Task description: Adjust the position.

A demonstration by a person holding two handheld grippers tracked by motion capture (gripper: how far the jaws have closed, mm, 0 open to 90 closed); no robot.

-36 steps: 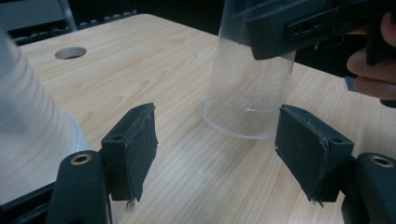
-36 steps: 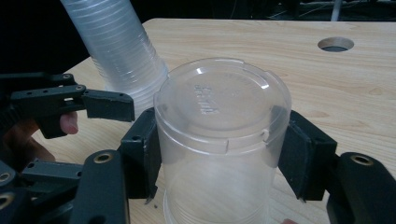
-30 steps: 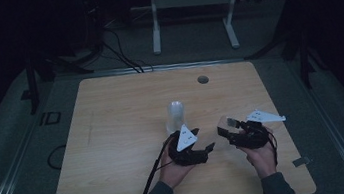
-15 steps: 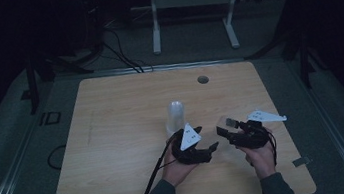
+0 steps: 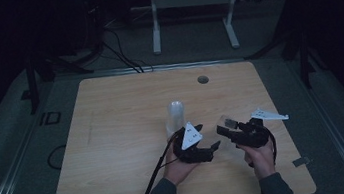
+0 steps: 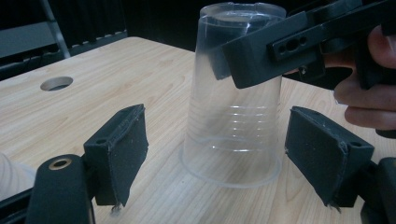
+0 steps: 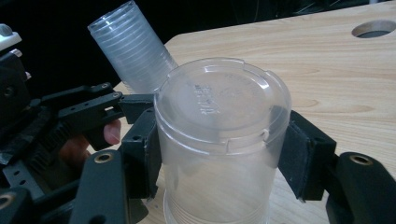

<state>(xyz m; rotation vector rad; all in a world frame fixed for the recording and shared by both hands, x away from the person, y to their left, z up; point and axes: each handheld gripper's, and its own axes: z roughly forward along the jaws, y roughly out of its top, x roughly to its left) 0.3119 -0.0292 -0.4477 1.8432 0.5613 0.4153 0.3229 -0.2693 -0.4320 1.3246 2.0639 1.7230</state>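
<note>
clear ribbed plastic cup (image 7: 219, 140) gripped by right tool (image 7: 219, 154).

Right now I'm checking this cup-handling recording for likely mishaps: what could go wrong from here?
1. The right gripper clamps the thin clear cup, upside down on the table; squeezing harder may buckle it.
2. The left gripper stands open around the same cup; closing could knock the right gripper's jaws.
3. The stack of cups stands close behind; a sweep could topple it.

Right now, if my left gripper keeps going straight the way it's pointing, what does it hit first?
Most likely the upside-down clear cup, standing between the left gripper's open jaws, with the right gripper clamped on it near the top.
</note>
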